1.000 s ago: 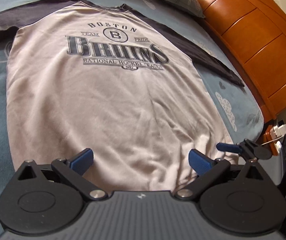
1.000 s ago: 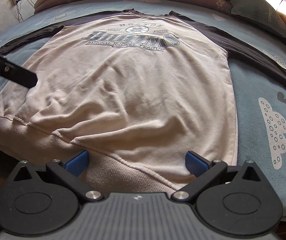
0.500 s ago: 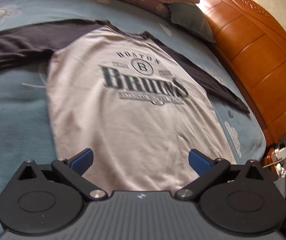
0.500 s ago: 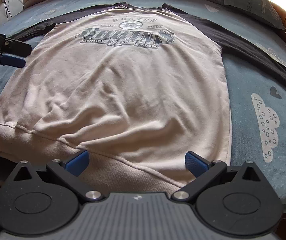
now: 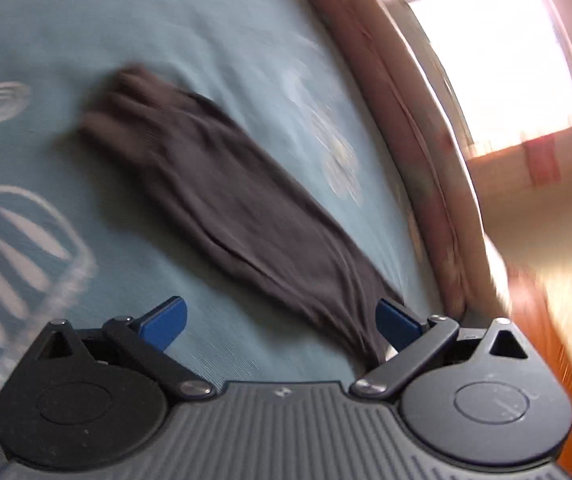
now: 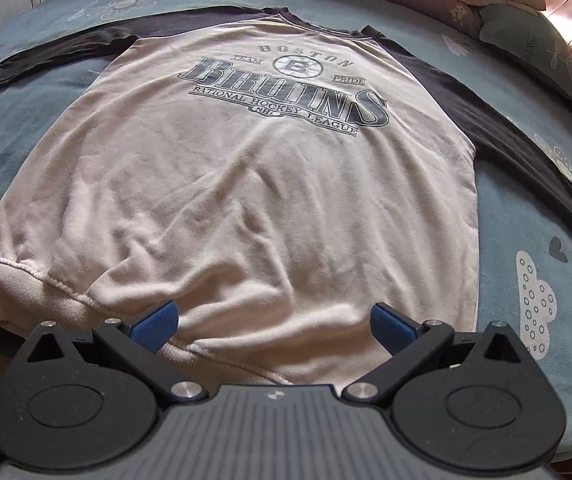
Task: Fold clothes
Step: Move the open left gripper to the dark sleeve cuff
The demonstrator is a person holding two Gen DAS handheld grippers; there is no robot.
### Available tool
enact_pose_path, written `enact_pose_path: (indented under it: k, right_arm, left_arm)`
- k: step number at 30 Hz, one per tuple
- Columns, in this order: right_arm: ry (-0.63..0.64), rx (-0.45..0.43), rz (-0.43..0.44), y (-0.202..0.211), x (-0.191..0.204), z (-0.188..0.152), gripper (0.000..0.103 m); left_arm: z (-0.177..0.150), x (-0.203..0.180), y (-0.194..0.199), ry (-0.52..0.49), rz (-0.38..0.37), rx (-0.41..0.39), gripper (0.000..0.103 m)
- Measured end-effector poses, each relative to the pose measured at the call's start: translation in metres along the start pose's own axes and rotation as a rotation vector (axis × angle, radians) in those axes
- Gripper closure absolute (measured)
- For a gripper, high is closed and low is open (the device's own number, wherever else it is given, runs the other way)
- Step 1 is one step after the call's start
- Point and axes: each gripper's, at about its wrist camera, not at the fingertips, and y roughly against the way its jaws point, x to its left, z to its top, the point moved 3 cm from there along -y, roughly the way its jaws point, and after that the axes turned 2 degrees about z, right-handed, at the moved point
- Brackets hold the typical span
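- Sweatshirt (image 6: 245,184) lay flat across the bed (image 6: 534,216), hem at the near edge.
- Both tongs, left gripper (image 5: 281,320) and right gripper (image 6: 273,322), were spread wide, holding nothing.
- Looked soft and floppy; I'd pinch the dark sleeve (image 5: 245,216) by its cuff.

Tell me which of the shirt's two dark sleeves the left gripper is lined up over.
The left gripper, open, hangs over the sleeve on the shirt's left side in the right wrist view. The other sleeve runs toward the wooden headboard, with no gripper near.

shirts: 1 (image 6: 245,184) | tongs: 2 (image 5: 281,324) (image 6: 273,322) | pillows: 1 (image 6: 534,48)
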Motion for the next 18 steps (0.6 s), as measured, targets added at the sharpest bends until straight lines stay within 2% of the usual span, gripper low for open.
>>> enact_pose_path:
  k: [3,6,13,18]
  right_arm:
    - [0.024,-0.008,0.001,0.001,0.007,0.006,0.000]
    - [0.039,0.001,0.017,-0.002,0.012,0.010,0.000]
    - [0.053,0.032,0.027,-0.013,0.023,0.013,0.000]
    - [0.049,0.018,0.029,-0.011,0.022,0.017,0.000]
  left_arm:
    - [0.013,0.026,-0.001,0.115,-0.045,-0.042,0.004]
    - [0.017,0.033,-0.007,0.164,-0.095,-0.083,0.004]
    - [0.027,0.010,-0.036,0.053,-0.047,-0.113,0.003]
    - [0.039,0.000,-0.047,0.015,-0.050,-0.147,0.002]
